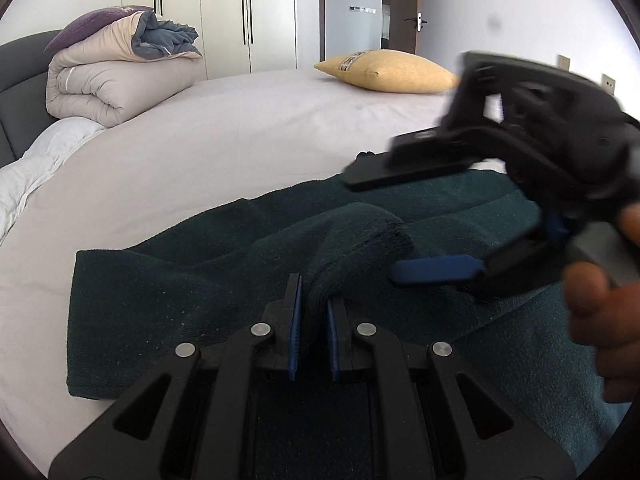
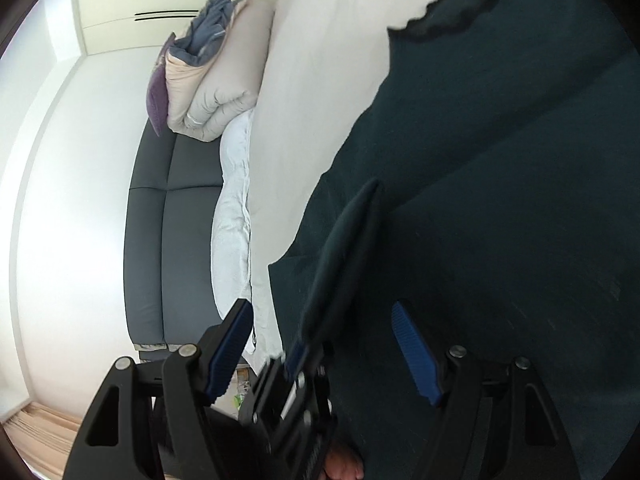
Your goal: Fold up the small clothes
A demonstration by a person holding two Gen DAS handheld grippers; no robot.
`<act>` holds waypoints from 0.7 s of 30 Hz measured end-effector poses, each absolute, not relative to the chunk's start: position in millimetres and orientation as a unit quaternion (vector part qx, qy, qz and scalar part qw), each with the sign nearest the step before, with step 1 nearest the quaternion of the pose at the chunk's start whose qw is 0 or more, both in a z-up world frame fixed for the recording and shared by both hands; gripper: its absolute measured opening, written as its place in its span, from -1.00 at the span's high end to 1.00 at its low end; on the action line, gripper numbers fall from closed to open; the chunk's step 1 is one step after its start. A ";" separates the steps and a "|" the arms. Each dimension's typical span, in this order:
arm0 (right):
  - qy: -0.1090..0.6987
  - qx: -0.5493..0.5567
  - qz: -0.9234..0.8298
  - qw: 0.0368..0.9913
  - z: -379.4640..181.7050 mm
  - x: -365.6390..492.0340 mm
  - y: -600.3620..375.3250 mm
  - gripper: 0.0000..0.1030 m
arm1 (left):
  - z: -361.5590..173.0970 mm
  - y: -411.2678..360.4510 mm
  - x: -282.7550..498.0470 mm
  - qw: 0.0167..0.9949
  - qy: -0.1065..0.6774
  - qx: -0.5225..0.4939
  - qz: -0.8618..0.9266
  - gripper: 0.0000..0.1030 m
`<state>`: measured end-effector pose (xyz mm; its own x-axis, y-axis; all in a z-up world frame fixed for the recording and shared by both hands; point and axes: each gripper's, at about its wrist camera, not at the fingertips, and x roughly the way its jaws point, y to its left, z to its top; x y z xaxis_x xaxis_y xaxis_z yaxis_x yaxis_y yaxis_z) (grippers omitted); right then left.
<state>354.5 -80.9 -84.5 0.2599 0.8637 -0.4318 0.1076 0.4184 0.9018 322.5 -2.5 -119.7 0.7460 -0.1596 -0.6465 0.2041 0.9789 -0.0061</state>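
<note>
From the left wrist view, the dark green cloth point(image 1: 168, 304) lies spread on the bed point(image 1: 240, 128) in the lower half of the frame. The left gripper point(image 1: 314, 322) has its jaws almost shut, pinching a raised fold of the cloth. The right gripper point(image 1: 420, 220) hangs over the cloth at the right with jaws wide and nothing in them. From the right wrist view, the cloth point(image 2: 500, 160) fills the right side, and the right gripper point(image 2: 324, 356) is wide open. I think the folding has only just begun; most of it is left. I can read no words or labels anywhere.
</note>
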 end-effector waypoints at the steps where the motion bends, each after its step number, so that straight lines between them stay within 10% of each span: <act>1: 0.535 0.452 0.284 0.655 -85.5 358.0 -78.3 -0.46 | -119.6 -1.7 322.5 0.934 0.342 0.030 -0.098 0.81; 5: 0.537 0.416 0.260 0.686 -86.1 367.8 -69.7 -0.43 | -120.4 3.9 318.1 0.934 0.343 0.023 -0.100 0.81; 15: 0.534 0.331 0.257 0.735 -76.1 372.4 -58.7 0.67 | -114.9 18.7 317.9 0.933 0.346 -0.015 -0.101 0.81; 21: 0.509 0.319 0.252 0.758 -61.8 362.2 -67.0 0.81 | -91.1 37.1 300.6 0.931 0.340 -0.076 -0.108 0.80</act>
